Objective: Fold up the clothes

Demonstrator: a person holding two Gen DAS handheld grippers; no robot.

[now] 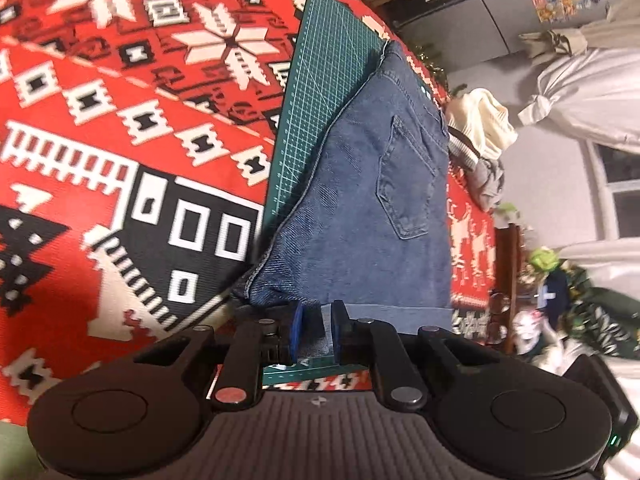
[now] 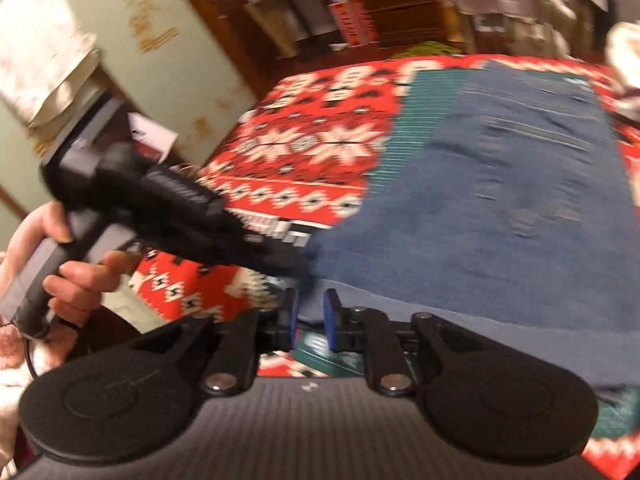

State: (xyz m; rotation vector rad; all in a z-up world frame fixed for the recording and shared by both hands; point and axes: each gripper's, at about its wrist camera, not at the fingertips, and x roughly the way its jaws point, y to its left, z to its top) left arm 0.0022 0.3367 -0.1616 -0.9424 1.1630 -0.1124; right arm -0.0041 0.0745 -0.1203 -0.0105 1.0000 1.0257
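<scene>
At nine o'clock a red patterned cloth [image 1: 120, 140] covers the counter. Toward twelve, denim jeans [image 1: 372, 184] are spread over a green cutting mat [image 1: 336, 68], pocket up. The near denim edge is pinched between the narrow fingers of the left gripper [image 1: 317, 330] and, at three o'clock, the right gripper [image 2: 311, 316], presumably so it can be carried over as a fold.

Both wrist cams sit low, close behind their fingers at 6 o'clock, facing 12 over jeans [image 1: 360, 200] on green mat [image 1: 320, 92]. Shared: jeans, mat, red cloth [image 2: 320, 120].
</scene>
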